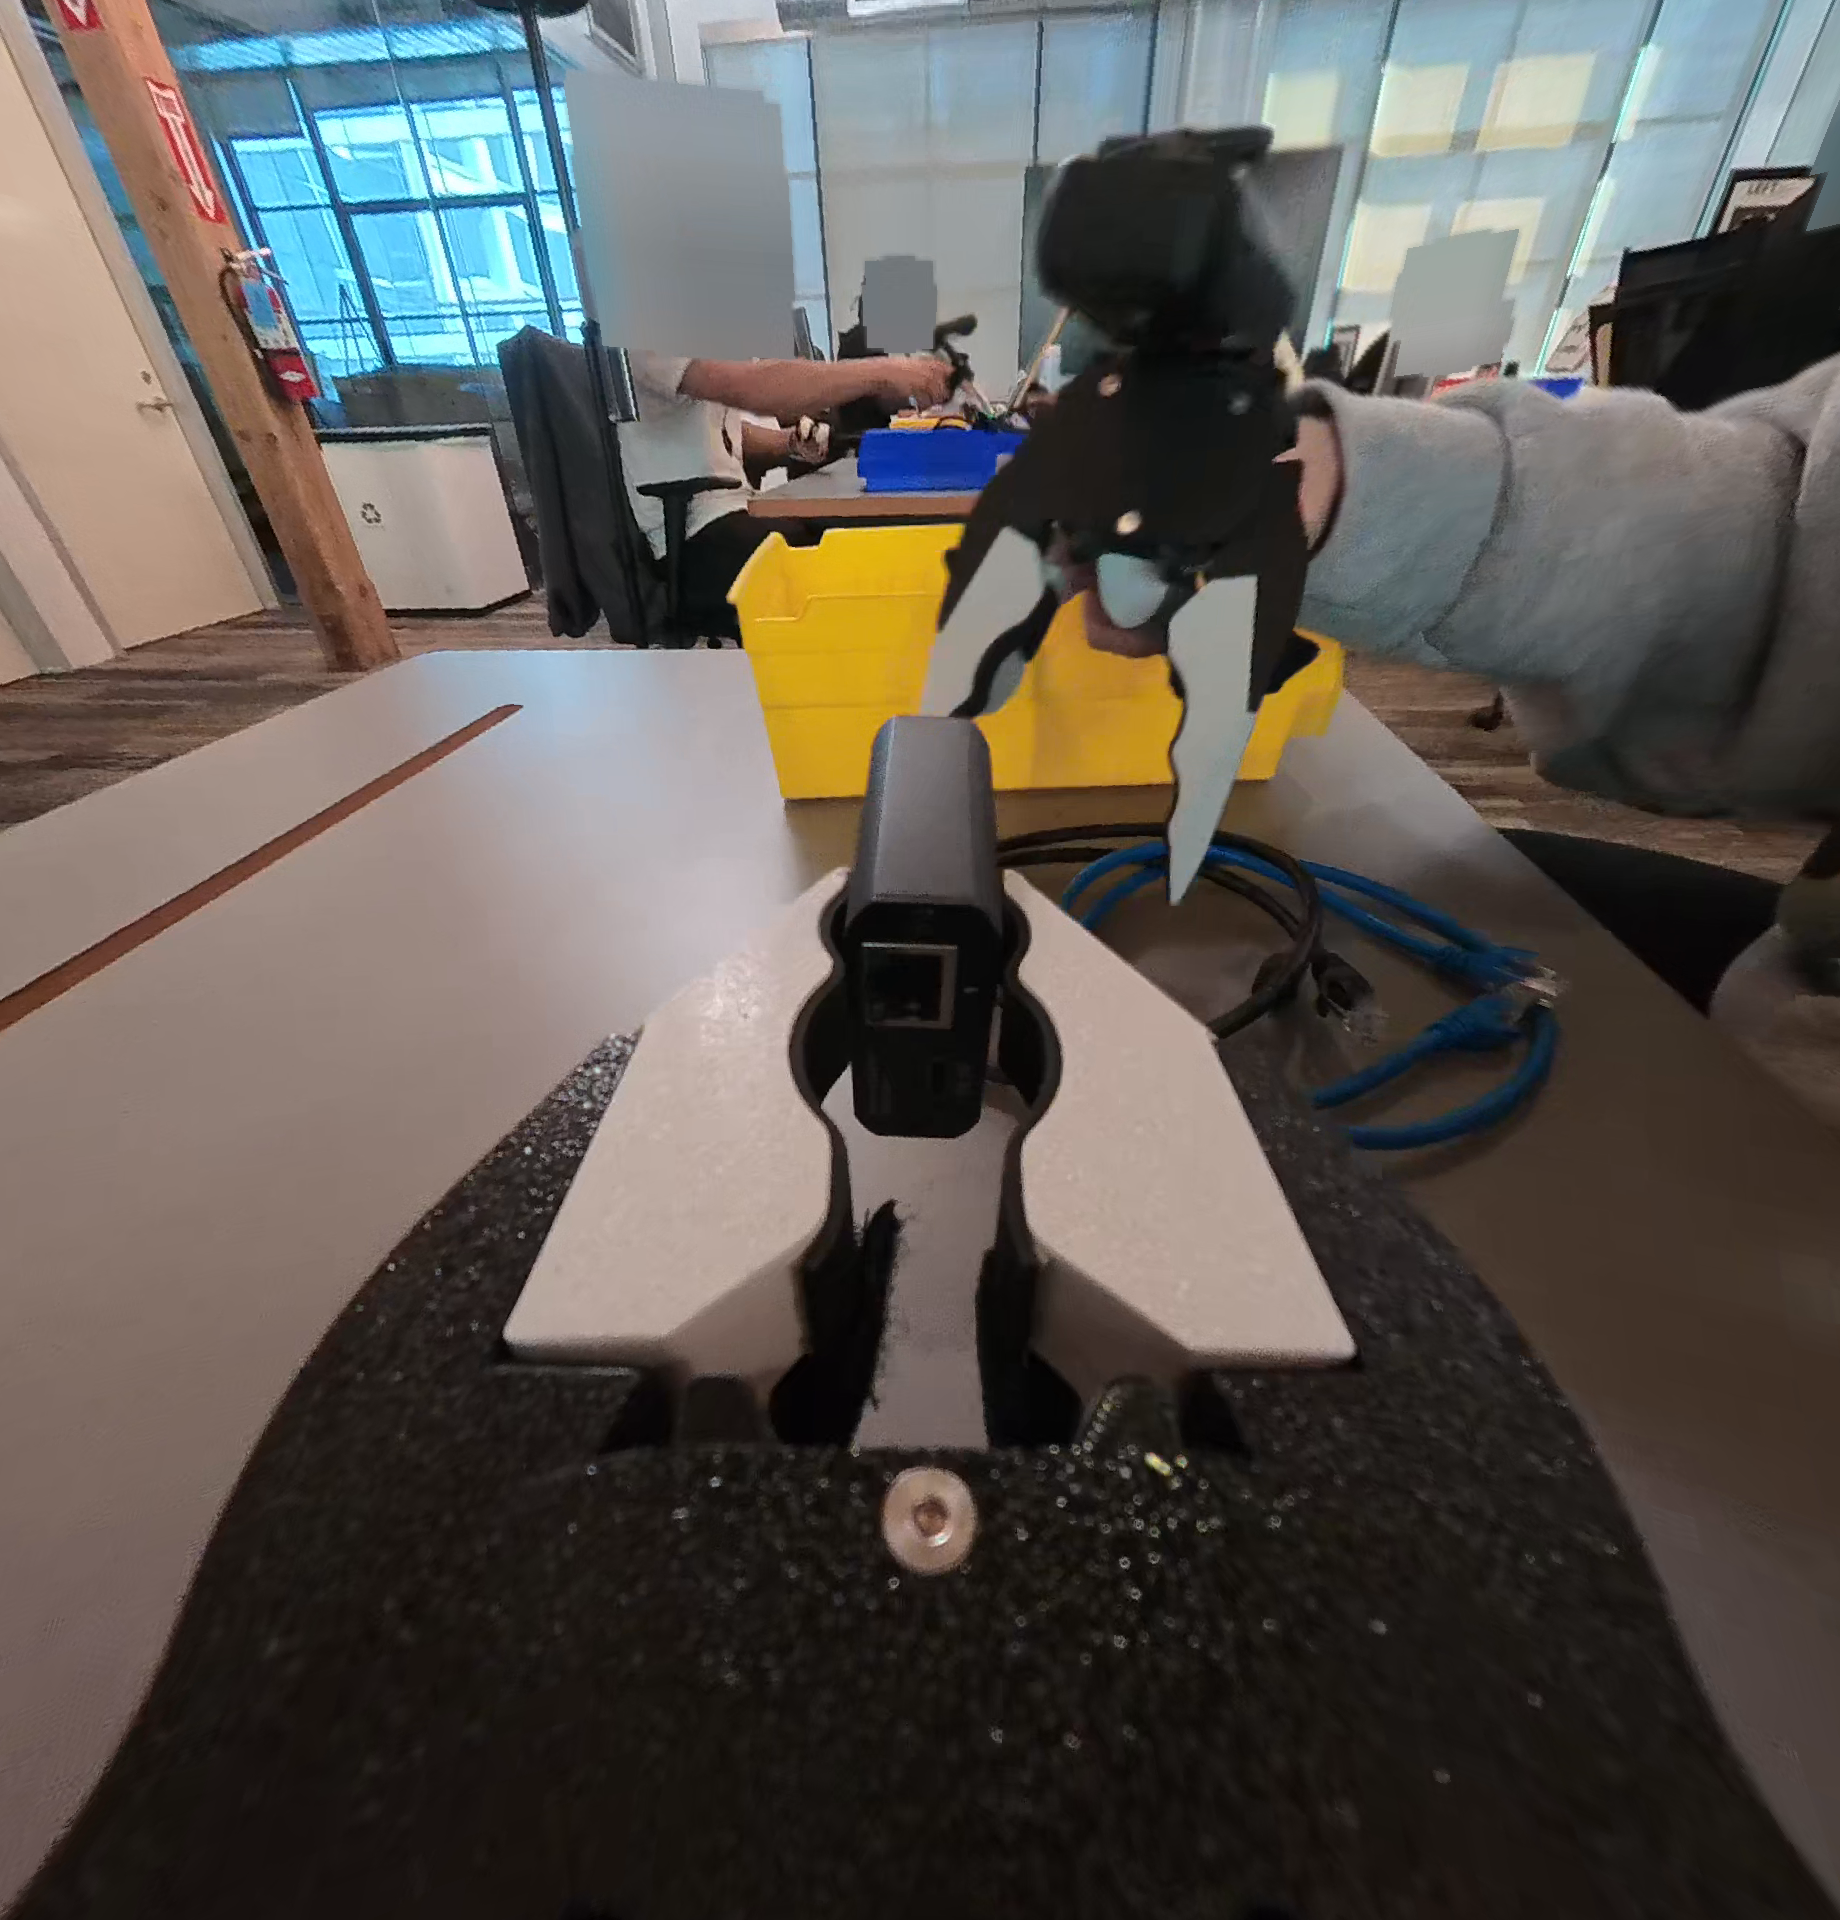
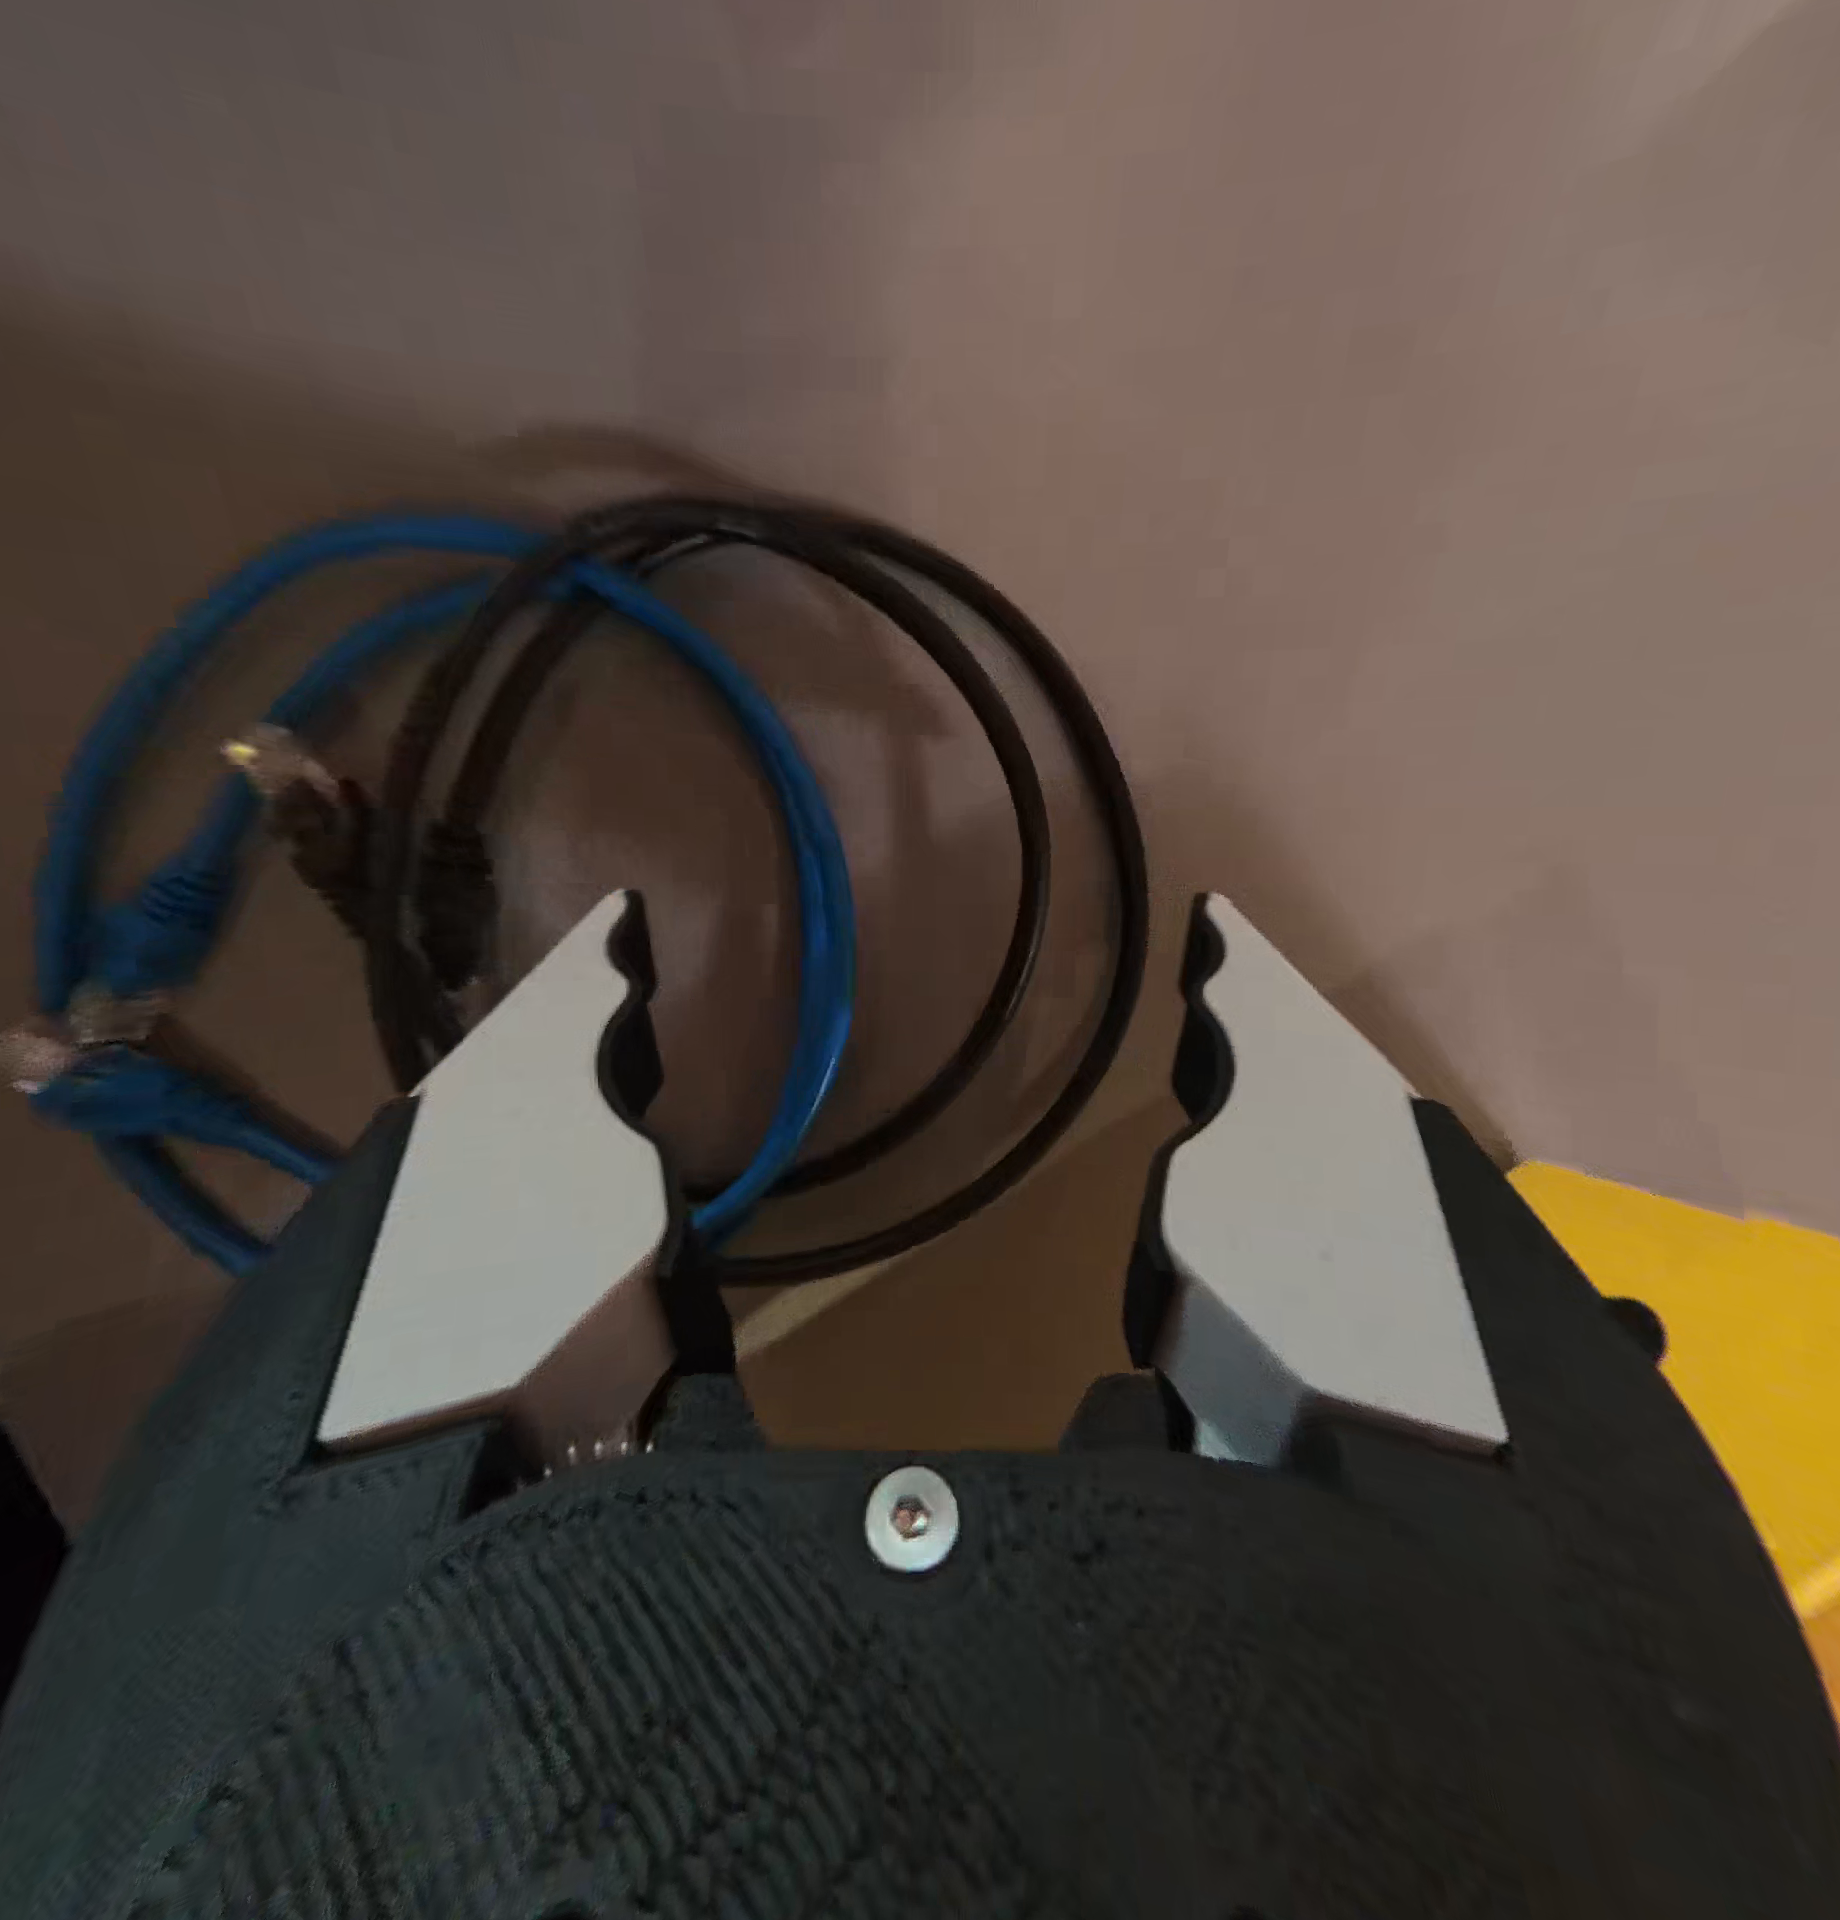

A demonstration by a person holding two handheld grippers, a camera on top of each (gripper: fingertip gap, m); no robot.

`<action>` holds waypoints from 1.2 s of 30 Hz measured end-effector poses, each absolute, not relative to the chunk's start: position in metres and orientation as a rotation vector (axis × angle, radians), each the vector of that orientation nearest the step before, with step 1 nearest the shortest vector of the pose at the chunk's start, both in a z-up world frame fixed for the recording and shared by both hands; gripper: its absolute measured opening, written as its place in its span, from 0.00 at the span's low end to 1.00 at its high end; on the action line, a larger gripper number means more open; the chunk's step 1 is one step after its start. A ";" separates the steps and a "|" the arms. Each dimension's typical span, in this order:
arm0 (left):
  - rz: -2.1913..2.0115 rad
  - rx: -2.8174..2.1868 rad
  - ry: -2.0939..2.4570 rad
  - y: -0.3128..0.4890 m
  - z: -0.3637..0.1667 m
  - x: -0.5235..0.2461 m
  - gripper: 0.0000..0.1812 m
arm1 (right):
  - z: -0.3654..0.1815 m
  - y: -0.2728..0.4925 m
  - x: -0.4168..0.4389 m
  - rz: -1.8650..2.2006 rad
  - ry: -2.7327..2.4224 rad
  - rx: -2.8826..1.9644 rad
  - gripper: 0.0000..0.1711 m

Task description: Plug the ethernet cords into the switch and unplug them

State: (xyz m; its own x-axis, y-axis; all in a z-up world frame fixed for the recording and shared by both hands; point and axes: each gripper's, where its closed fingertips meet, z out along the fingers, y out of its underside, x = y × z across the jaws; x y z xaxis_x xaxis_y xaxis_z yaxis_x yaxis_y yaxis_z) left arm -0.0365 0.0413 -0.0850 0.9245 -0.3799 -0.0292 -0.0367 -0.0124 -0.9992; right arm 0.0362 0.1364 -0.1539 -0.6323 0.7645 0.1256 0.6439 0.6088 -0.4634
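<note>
My left gripper (image 1: 921,894) is shut on a dark grey switch (image 1: 921,997), held above the table with an empty ethernet port facing the camera. A blue ethernet cord (image 1: 1461,1029) and a black cord (image 1: 1300,914) lie coiled together on the table to its right, with their plugs loose. My right gripper (image 1: 1067,800) is open, points downward and hovers above the coils. In the right wrist view the right gripper (image 2: 916,904) is open and empty over the blue cord (image 2: 822,935) and the black cord (image 2: 1041,831). The blue cord's plugs (image 2: 183,904) lie to the left.
A yellow bin (image 1: 864,665) stands at the far edge of the grey table (image 1: 376,935) and shows in the right wrist view (image 2: 1726,1351). A grey sleeve (image 1: 1622,540) reaches in from the right. A black chair (image 1: 1643,904) is beside the table. A person sits at a desk farther back.
</note>
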 end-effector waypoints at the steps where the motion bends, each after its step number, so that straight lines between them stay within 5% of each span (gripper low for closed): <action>1: -0.276 -1.577 0.344 0.042 -0.087 -0.035 0.12 | -0.163 0.137 0.033 0.496 -2.570 -1.147 0.63; 4: -0.272 -1.599 0.364 0.042 -0.090 -0.032 0.11 | -0.188 0.144 0.028 0.339 -2.691 -1.196 0.70; 7: -0.267 -1.612 0.374 0.042 -0.093 -0.032 0.12 | -0.194 0.144 0.024 0.329 -2.759 -1.253 0.62; 15: -0.264 -1.620 0.373 0.043 -0.093 -0.033 0.12 | -0.187 0.138 0.027 0.293 -2.789 -1.165 0.06; 20: -0.226 -1.639 0.375 0.043 -0.095 -0.035 0.12 | -0.166 0.108 0.043 0.321 -2.642 -0.810 0.06; 24: -0.190 -1.624 0.353 0.043 -0.092 -0.040 0.11 | -0.080 0.109 0.061 0.438 -2.346 -0.736 0.05; 31: -0.201 -1.608 0.322 0.045 -0.090 -0.042 0.11 | 0.080 0.183 0.123 0.391 -1.892 -0.757 0.05; 36: -0.193 -1.616 0.326 0.045 -0.091 -0.042 0.11 | 0.120 0.261 0.157 0.106 -1.772 -0.734 0.05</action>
State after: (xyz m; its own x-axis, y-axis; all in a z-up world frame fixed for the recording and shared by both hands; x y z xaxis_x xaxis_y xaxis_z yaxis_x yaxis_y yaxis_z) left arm -0.0424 0.0451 -0.0907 0.9434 -0.3237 -0.0723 -0.0922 -0.0465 -0.9947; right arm 0.1572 0.2606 0.1200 -0.1465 0.5250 0.8384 0.4217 0.7998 -0.4271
